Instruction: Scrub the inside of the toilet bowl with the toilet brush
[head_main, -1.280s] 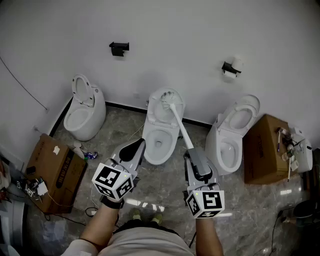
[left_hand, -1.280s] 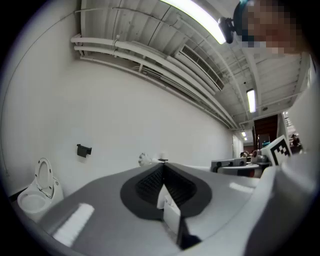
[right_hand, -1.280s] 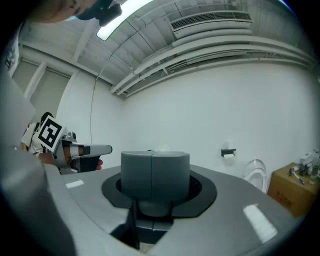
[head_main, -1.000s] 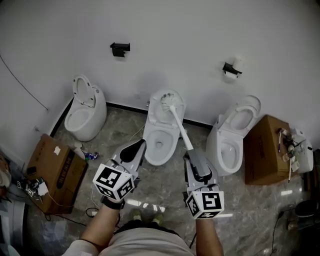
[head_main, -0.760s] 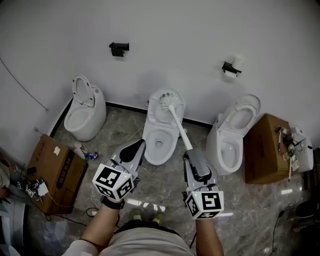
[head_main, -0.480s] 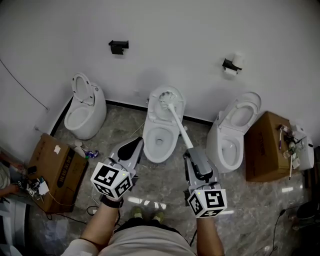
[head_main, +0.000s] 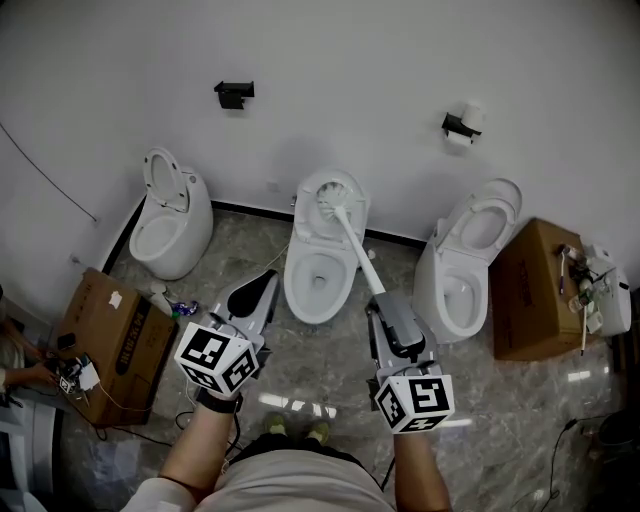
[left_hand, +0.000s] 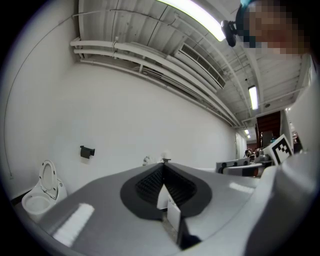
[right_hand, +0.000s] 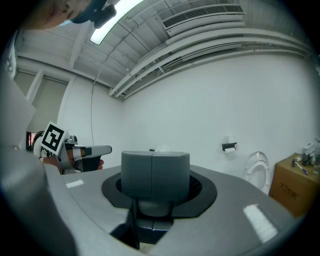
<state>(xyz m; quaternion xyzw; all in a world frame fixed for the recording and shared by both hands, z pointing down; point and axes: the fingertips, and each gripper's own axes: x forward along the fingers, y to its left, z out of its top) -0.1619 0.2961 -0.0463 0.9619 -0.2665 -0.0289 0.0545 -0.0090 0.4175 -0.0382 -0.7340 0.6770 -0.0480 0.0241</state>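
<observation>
The middle toilet (head_main: 318, 272) stands with its lid raised against the wall. A toilet brush with a long white handle (head_main: 356, 250) slants up from my right gripper (head_main: 381, 303), which is shut on the handle's lower end. The bristle head (head_main: 331, 203) hangs in front of the raised lid, above the bowl. In the right gripper view my right gripper (right_hand: 152, 156) shows its jaws pressed together, and they hide most of the brush. My left gripper (head_main: 258, 292) is shut and empty, low and left of the bowl. In its own view the left gripper (left_hand: 163, 165) holds nothing.
A second toilet (head_main: 168, 222) stands at the left and a third (head_main: 465, 262) at the right. Cardboard boxes sit at the far left (head_main: 112, 340) and far right (head_main: 532, 292). On the wall are a black holder (head_main: 233, 93) and a paper holder (head_main: 459, 125).
My left gripper has drifted a little to the left, away from the bowl. The right gripper and the brush have stayed almost where they were, the bristle head still up by the lid.
</observation>
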